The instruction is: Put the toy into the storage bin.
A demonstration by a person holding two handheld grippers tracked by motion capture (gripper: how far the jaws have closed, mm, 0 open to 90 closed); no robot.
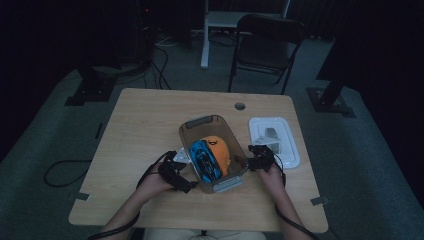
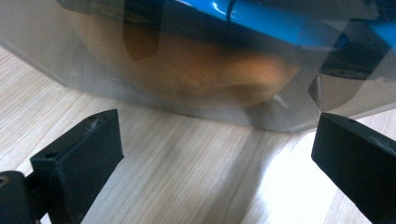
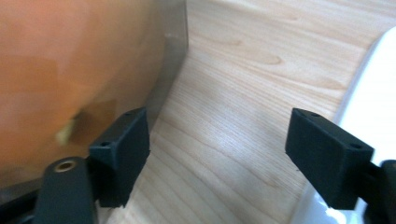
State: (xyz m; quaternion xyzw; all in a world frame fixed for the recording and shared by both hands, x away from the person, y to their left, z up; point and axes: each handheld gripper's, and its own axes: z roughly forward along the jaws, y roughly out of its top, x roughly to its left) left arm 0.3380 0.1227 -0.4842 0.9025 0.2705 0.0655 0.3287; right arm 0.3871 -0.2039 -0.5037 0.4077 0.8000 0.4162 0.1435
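A clear plastic bin is set upright near the middle of the wooden table, its top uncovered. Inside it, a blue toy car is laid against an orange plush toy.

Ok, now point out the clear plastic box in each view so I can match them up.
High view: the clear plastic box sits mid-table between the two grippers, with a blue toy car and an orange toy inside.
Left gripper view: its wall runs across the top.
Right gripper view: its wall is at the left.
Shared landmark: the orange toy seen through the wall.
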